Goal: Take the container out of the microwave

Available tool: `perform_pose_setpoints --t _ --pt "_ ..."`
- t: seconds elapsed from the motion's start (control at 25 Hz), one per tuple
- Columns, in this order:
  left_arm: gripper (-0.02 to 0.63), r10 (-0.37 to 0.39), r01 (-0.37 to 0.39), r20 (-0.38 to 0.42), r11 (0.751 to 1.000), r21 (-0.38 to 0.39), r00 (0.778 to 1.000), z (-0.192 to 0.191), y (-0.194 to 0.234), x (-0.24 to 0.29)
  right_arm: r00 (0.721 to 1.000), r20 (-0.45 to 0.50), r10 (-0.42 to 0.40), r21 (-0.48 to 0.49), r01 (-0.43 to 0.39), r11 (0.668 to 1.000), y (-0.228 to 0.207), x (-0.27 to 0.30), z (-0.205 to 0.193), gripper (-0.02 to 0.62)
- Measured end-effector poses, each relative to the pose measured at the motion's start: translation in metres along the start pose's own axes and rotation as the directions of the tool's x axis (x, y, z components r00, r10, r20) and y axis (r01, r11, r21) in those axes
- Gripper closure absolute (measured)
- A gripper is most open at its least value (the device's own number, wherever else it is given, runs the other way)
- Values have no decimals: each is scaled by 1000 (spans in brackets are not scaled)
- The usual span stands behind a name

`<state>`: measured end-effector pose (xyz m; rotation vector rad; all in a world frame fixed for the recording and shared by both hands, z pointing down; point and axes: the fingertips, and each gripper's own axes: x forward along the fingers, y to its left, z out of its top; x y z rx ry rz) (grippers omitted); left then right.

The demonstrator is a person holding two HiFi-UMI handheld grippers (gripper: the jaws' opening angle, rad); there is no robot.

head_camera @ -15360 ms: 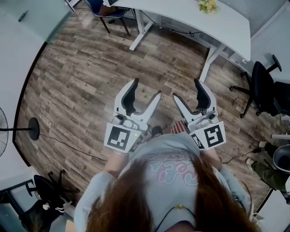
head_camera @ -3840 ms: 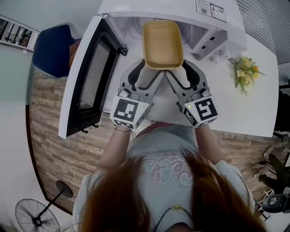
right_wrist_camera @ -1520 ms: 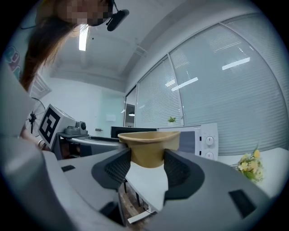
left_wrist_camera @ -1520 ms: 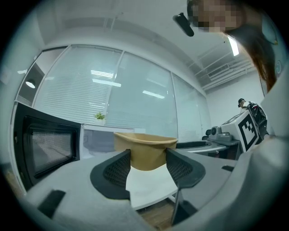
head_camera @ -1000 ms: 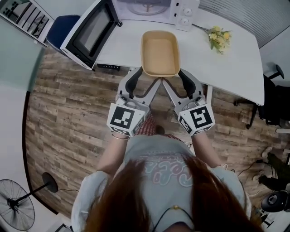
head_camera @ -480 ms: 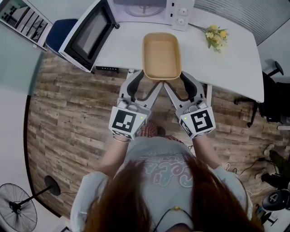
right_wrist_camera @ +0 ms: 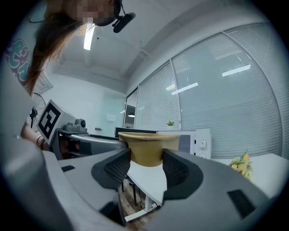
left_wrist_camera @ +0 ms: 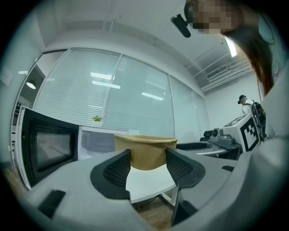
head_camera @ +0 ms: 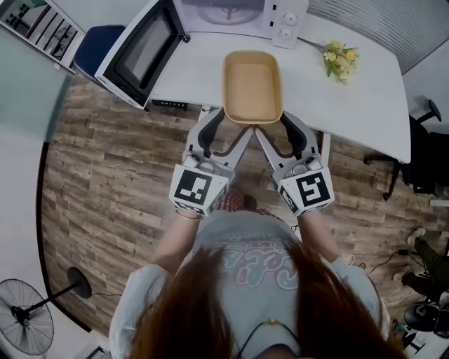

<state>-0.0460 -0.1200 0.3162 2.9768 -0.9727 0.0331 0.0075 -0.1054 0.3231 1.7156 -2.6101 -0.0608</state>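
Closest to the camera, at the middle of the head view, the left gripper [head_camera: 233, 122] and the right gripper [head_camera: 272, 123] pointed up the frame, side by side. Each had its jaws apart around one near corner of the container [head_camera: 252, 83]. In both gripper views the dark pads lay against its tan walls, so I judged both to be clamped on it.

The container was at the near edge of the white table [head_camera: 365, 91], well apart from the microwave [head_camera: 235, 10] at the top edge. So the main part of the task looked done: the container was out. What seemed left was to let go of it, and perhaps to close the door [head_camera: 137, 50], which stood wide open at the upper left.

Only the head view showed that the container was empty inside and that both grippers held the same short end. It did not show whether the bottom rested on the table. The gripper views showed the sloping wall from the side with white surface directly under it. It seemed to rest there, but I could not be sure. The right gripper view also showed the microwave knobs [right_wrist_camera: 202, 143] and the flowers [right_wrist_camera: 244, 163] at the lower right.
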Motion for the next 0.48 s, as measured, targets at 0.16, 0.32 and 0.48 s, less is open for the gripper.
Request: perform_pose_setpoints --t 0.16,0.32,0.48 --pt "364 5 -5 -1 1000 0 1000 1 4 -1 1000 1 5 -1 -5 1000 1 4 1 371" --pt "364 9 -9 -6 1000 -1 1000 0 4 -1 1000 0 5 -3 -5 1000 2 4 1 371" --pt "364 11 -11 -6 1000 -1 1000 -2 2 -3 1000 1 3 -5 -3 1000 3 1 0 372"
